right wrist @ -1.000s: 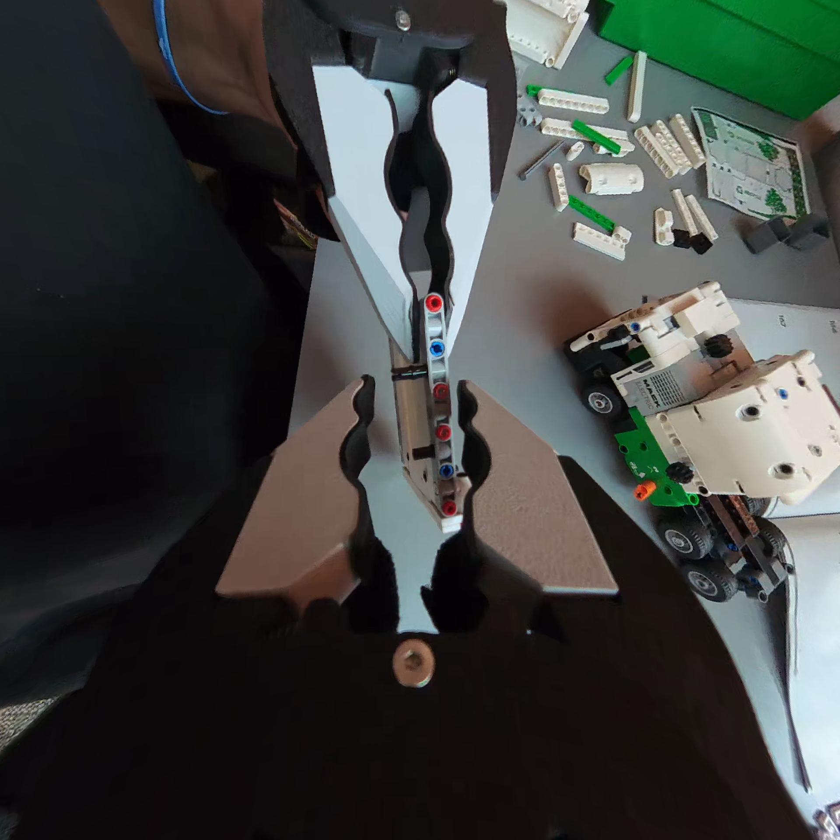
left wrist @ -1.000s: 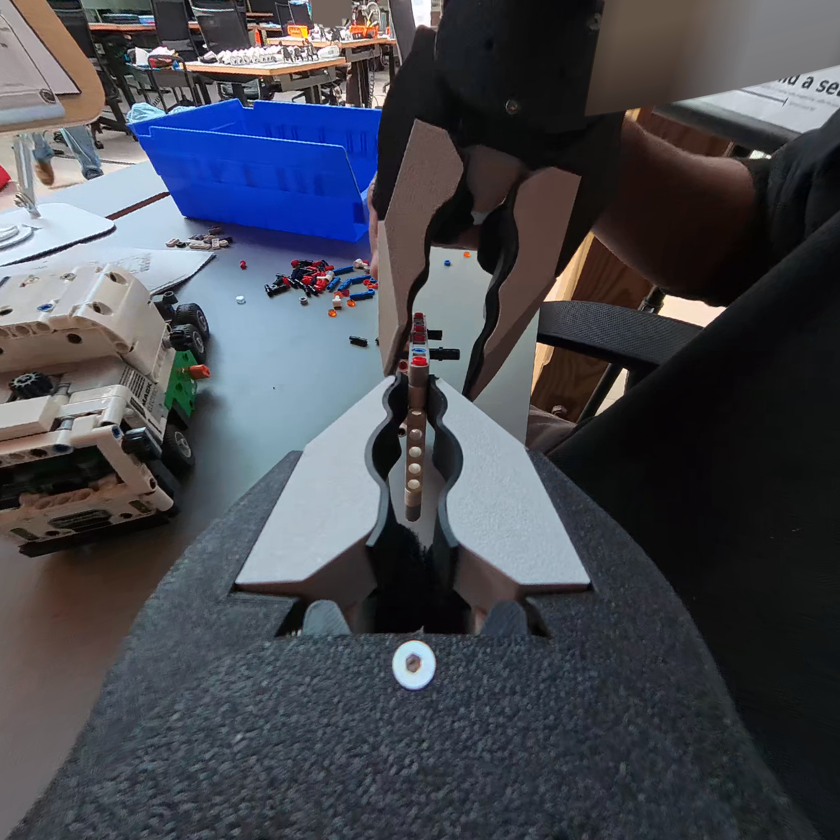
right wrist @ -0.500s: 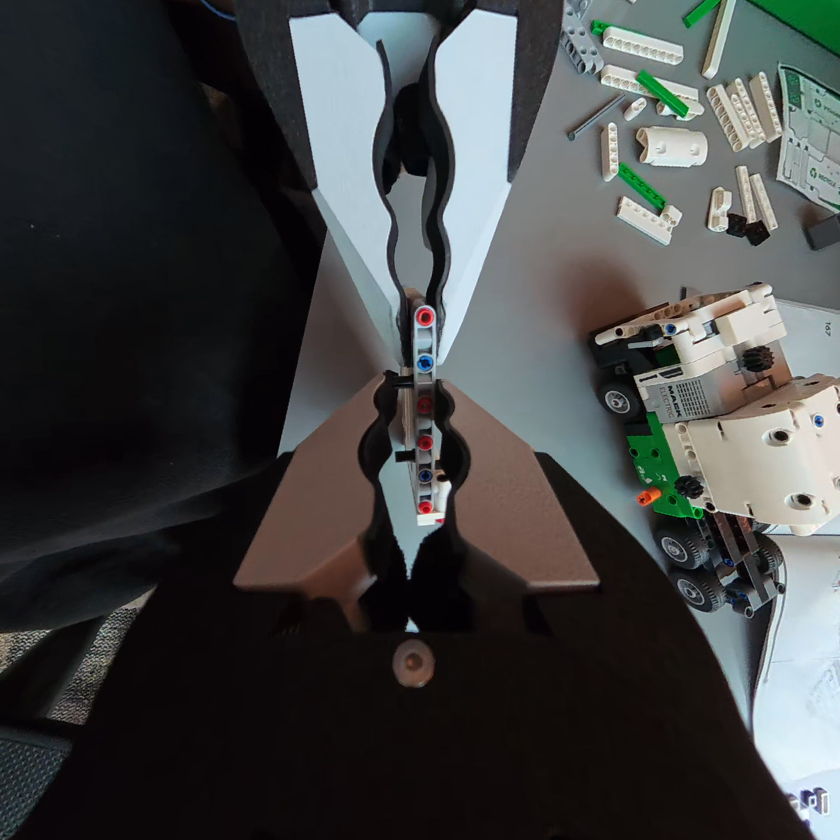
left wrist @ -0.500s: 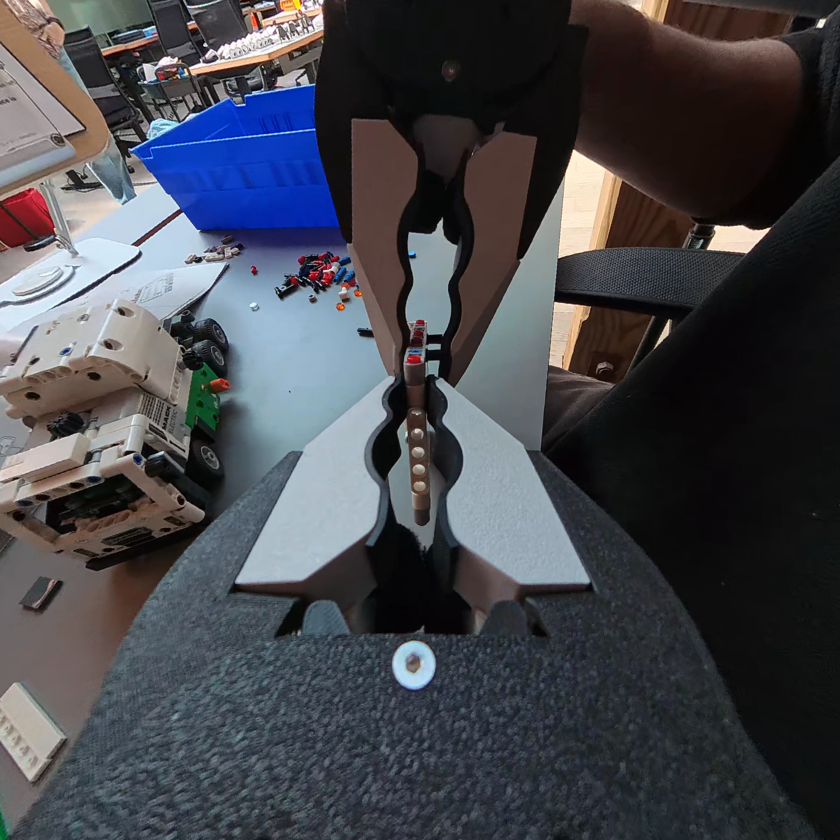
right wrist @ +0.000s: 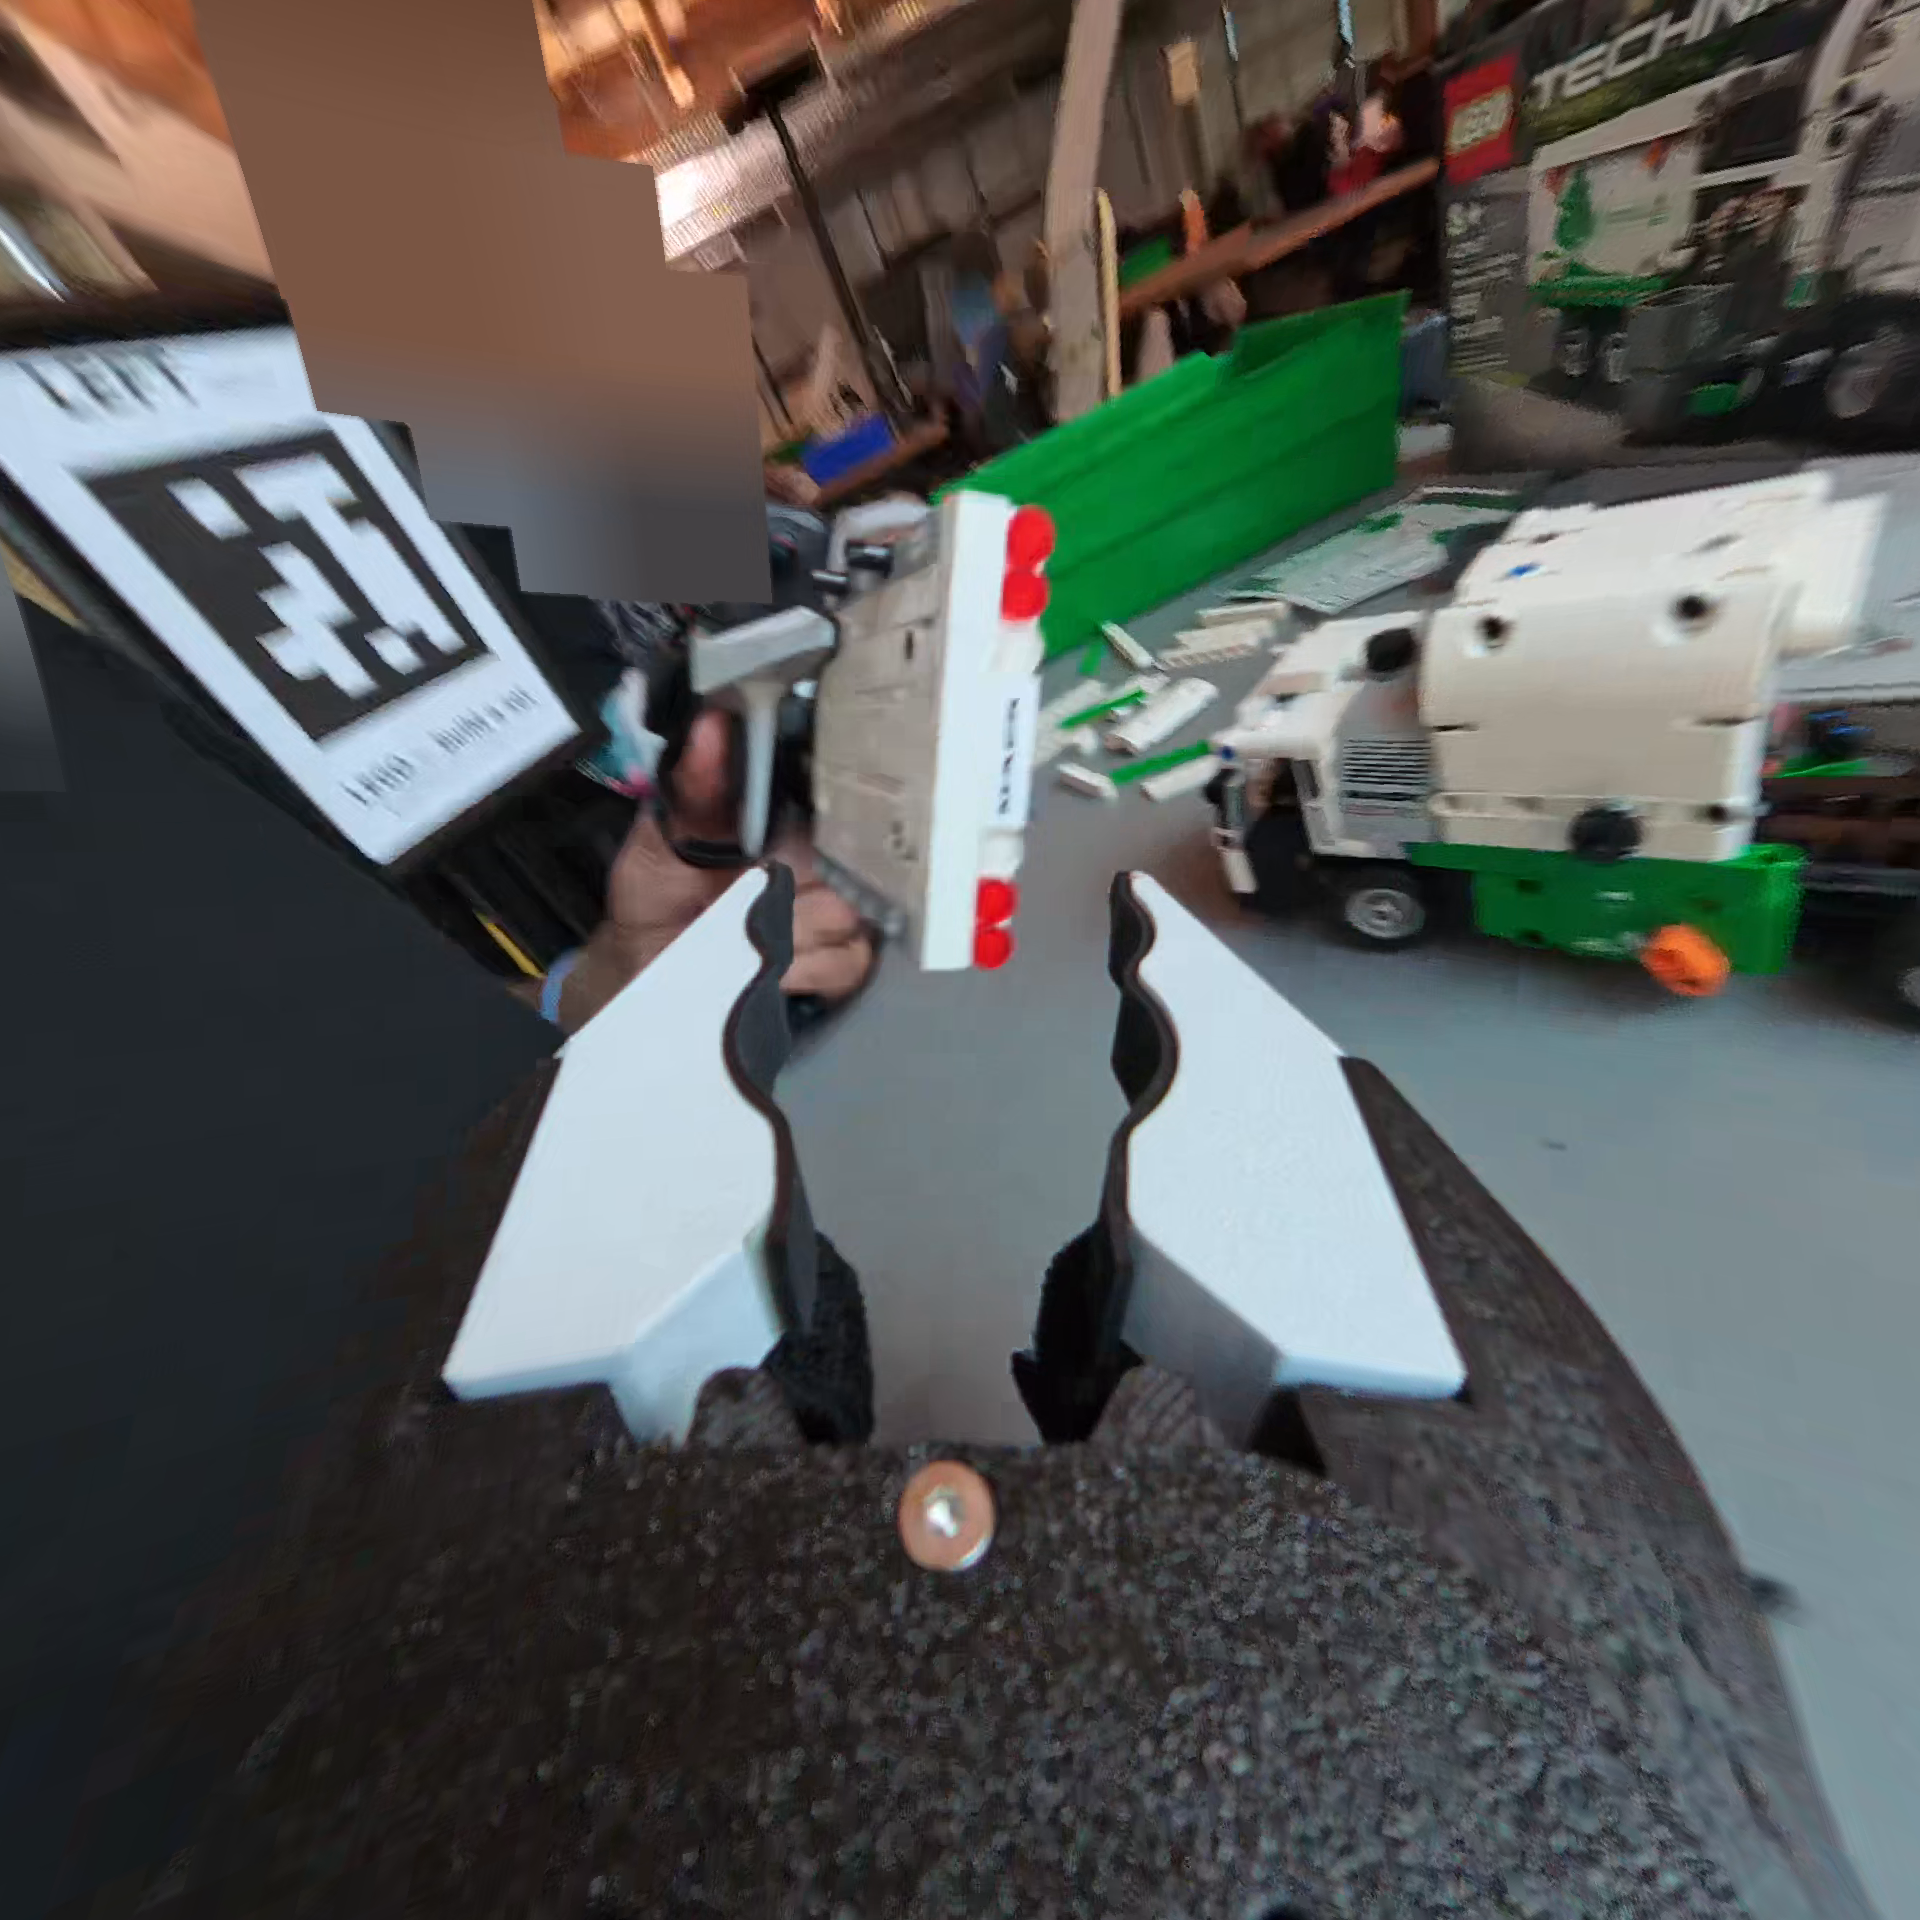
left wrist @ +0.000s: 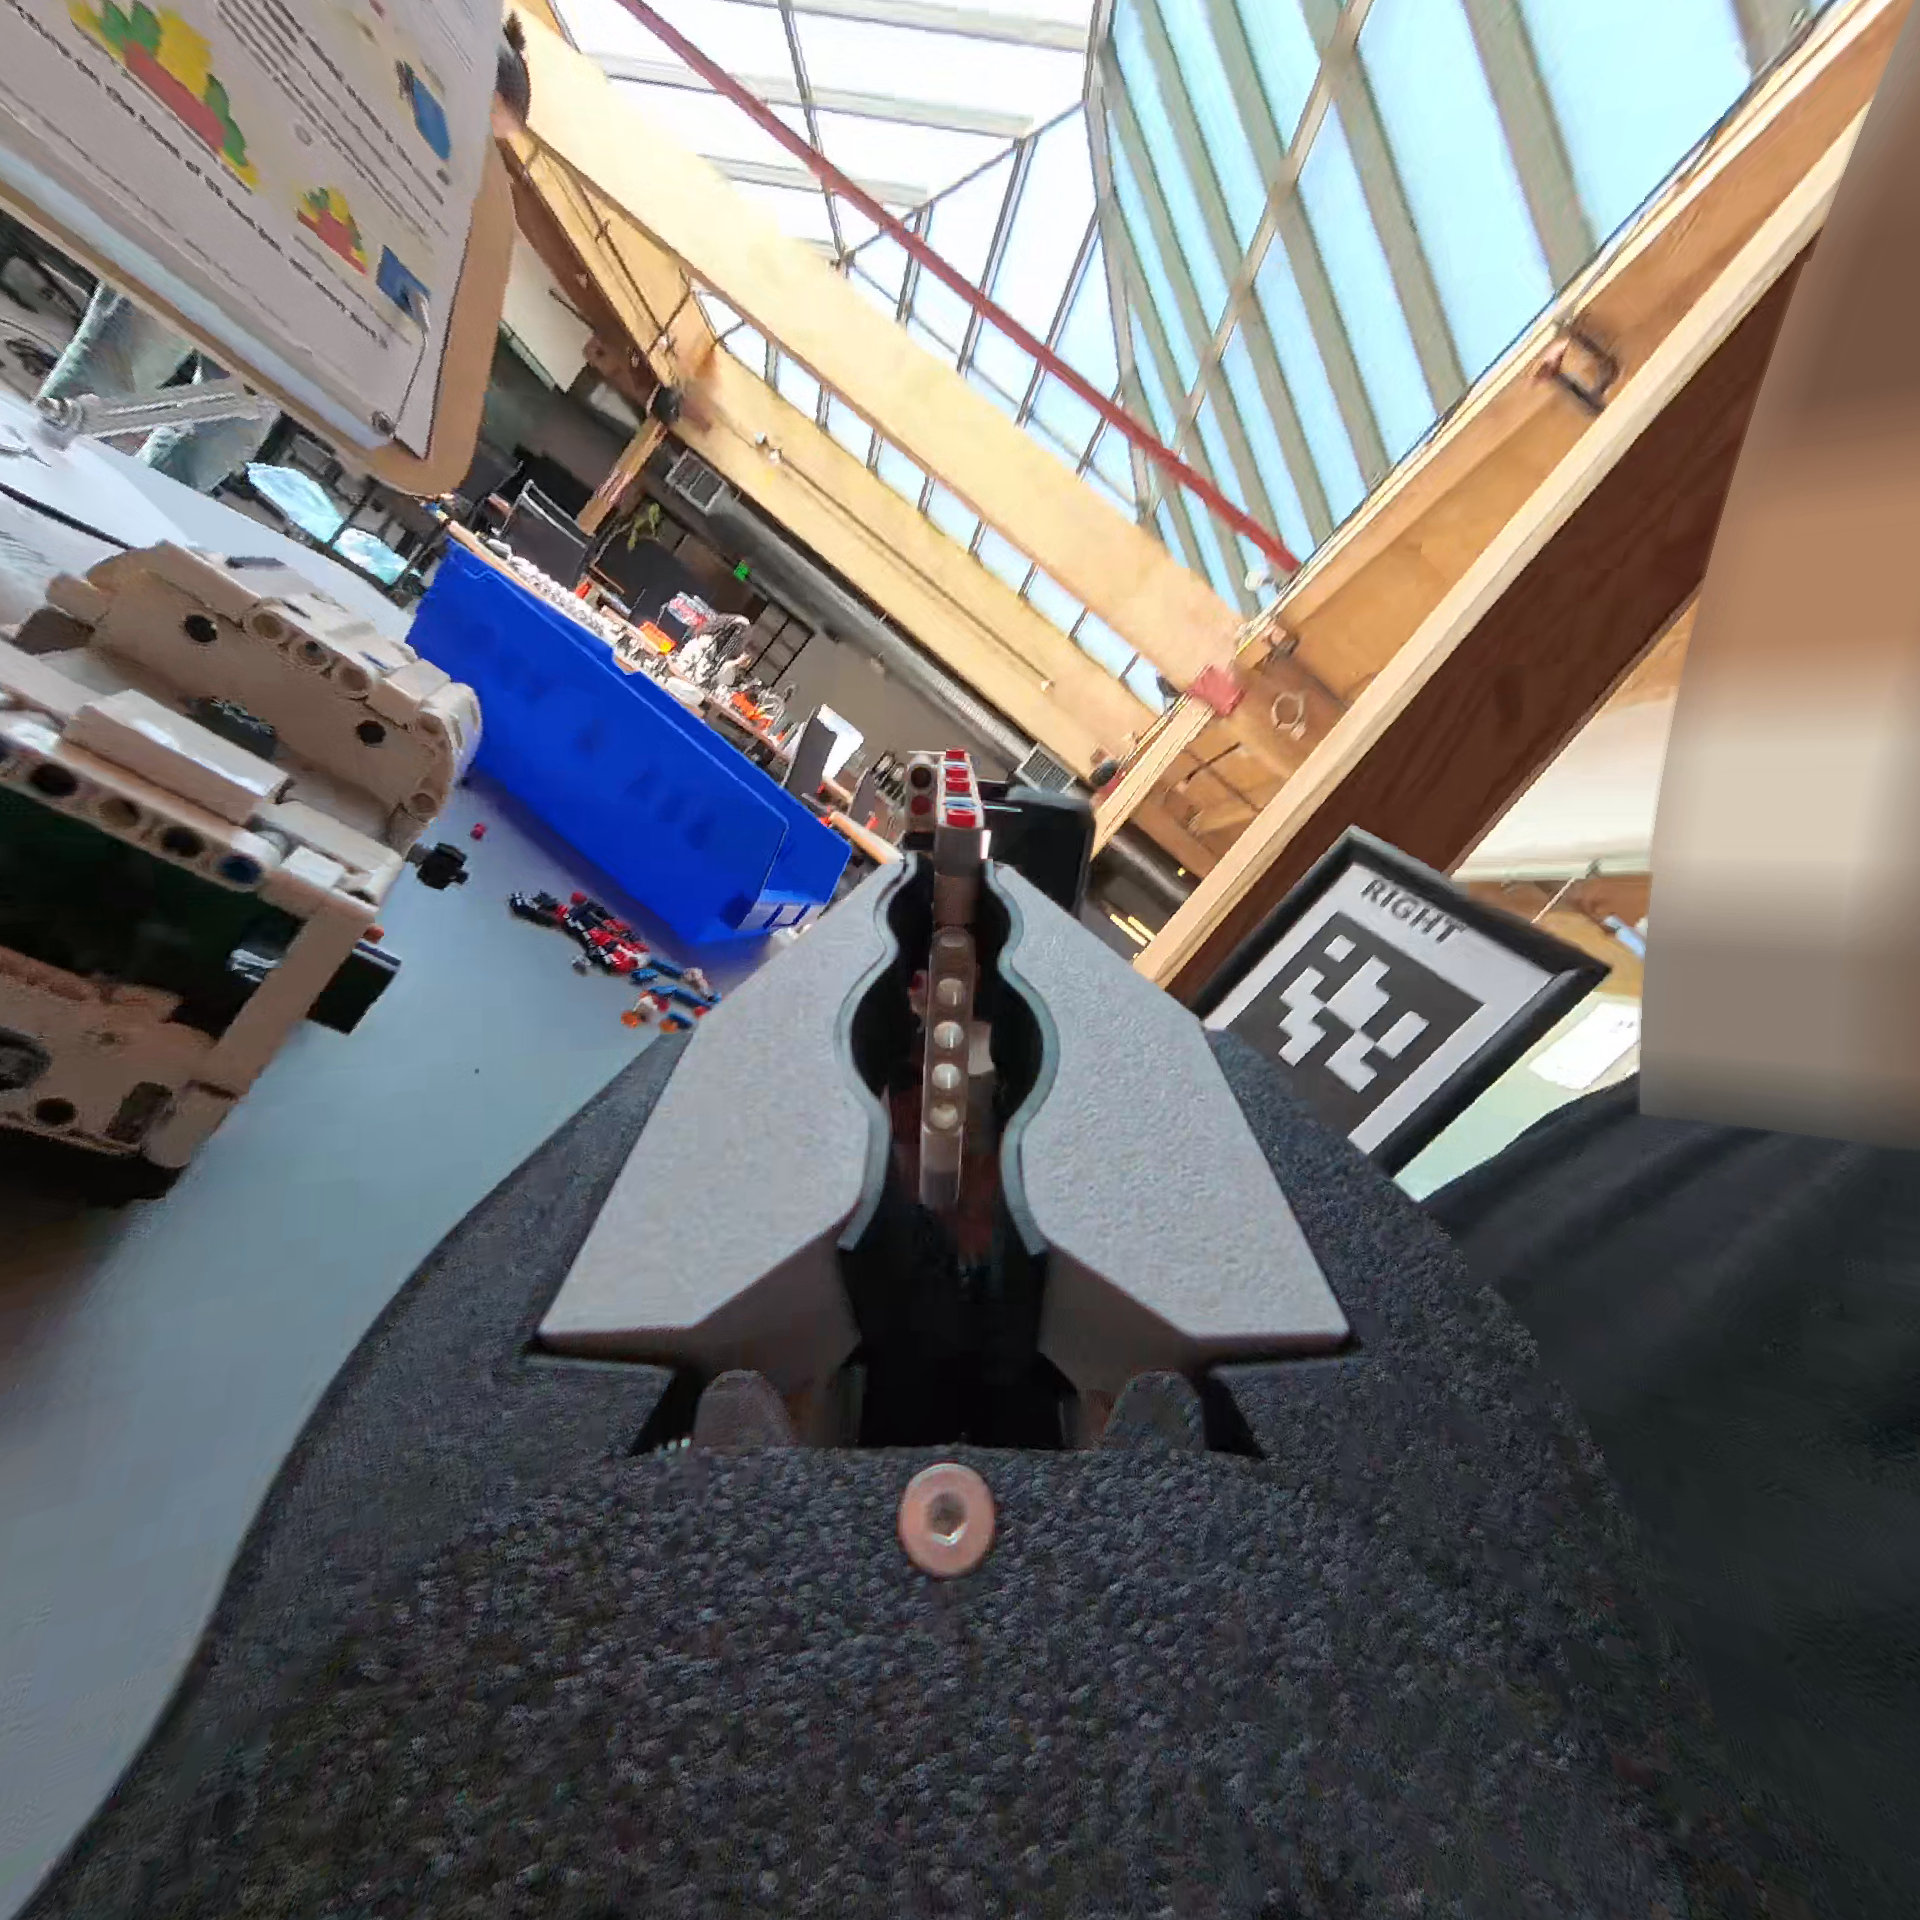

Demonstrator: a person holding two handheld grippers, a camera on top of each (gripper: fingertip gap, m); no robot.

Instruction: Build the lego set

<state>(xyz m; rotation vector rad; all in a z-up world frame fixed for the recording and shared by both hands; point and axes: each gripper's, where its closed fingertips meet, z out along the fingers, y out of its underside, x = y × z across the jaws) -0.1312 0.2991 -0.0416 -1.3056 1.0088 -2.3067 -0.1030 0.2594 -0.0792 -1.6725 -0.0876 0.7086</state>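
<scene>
My left gripper (left wrist: 948,883) is shut on a flat white and grey brick-built panel (left wrist: 948,1039), seen edge-on between the pads, with red pegs at its far end. In the right wrist view the same panel (right wrist: 935,727) stands upright in the air with red studs at both ends, and a left finger (right wrist: 764,644) and a hand are behind it. My right gripper (right wrist: 951,894) is open and empty, just short of the panel's lower end and apart from it. A white and green truck model (right wrist: 1558,727) stands on the grey table (right wrist: 1455,1143); it also shows in the left wrist view (left wrist: 187,831).
A blue bin (left wrist: 623,758) sits beyond the truck, with small red, blue and black pieces (left wrist: 613,945) before it. A green bin (right wrist: 1195,468), loose white and green beams (right wrist: 1143,717) and a printed box (right wrist: 1662,208) lie farther back. Black-and-white marker cards (left wrist: 1382,997) (right wrist: 291,582) ride on the grippers. The gap from one gripper's tips to the other's is roughly 7 cm.
My right gripper closed about the panel half a second ago, then opened wide and drew back from it. The left gripper kept its hold and tilted upward with the panel.
</scene>
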